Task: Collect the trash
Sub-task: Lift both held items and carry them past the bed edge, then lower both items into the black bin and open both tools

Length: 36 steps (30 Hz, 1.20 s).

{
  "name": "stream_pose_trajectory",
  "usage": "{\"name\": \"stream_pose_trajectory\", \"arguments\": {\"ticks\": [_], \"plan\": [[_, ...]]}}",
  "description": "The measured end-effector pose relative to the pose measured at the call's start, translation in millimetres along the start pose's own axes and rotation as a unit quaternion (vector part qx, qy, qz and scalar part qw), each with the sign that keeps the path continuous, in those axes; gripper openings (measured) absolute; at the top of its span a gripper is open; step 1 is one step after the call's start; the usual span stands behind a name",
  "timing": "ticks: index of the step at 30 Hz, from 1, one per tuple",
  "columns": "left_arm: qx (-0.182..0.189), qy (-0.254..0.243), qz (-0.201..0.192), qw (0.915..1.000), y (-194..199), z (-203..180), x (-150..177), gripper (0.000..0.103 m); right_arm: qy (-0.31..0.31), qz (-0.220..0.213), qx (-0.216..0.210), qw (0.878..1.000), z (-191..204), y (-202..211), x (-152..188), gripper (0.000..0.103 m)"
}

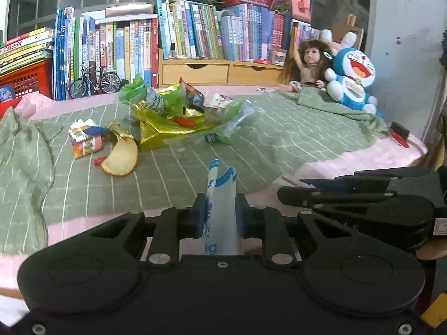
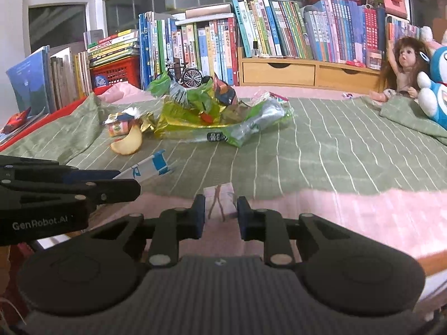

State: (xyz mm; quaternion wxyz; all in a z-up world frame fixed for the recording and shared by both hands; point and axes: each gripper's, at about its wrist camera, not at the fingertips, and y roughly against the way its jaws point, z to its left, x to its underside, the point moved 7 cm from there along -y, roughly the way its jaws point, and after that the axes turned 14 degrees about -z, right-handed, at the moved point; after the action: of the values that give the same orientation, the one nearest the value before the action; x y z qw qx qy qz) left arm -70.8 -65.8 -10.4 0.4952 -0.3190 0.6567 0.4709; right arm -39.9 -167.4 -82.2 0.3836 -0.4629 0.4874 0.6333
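Both grippers pinching the bag, trash piled ahead

My left gripper (image 1: 220, 212) clamps the white-and-blue bag (image 1: 222, 195); my right gripper (image 2: 220, 212) grips clear film (image 2: 219, 199); I'd spread them apart before reaching the wrappers (image 1: 178, 111) at centre frame

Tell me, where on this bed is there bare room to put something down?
Free: the green blanket between the wrapper pile and the doll, plus the pink strip along the near edge. Crowded: the wrapper pile, with the peel beside it.
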Motion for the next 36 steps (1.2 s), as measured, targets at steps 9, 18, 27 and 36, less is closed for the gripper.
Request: {"name": "stream_pose_trajectory", "arguments": {"ticks": [9, 18, 27, 36], "plan": [[0.023, 0.007, 0.025, 0.9994, 43, -12, 27, 0.021, -0.025, 0.037, 0.01, 0.999, 2, 35, 25, 0.029], [0.05, -0.002, 0.065, 0.9966, 83, -18, 55, 0.02, -0.043, 0.103, 0.009, 0.994, 7, 59, 66, 0.028], [0.052, 0.031, 0.159, 0.9854, 71, -10, 106, 0.021, -0.046, 0.165, 0.007, 0.985, 10, 49, 99, 0.029], [0.032, 0.025, 0.227, 0.973, 21, 5, 168, 0.021, -0.066, 0.239, 0.003, 0.969, 4, 20, 138, 0.029]]}}
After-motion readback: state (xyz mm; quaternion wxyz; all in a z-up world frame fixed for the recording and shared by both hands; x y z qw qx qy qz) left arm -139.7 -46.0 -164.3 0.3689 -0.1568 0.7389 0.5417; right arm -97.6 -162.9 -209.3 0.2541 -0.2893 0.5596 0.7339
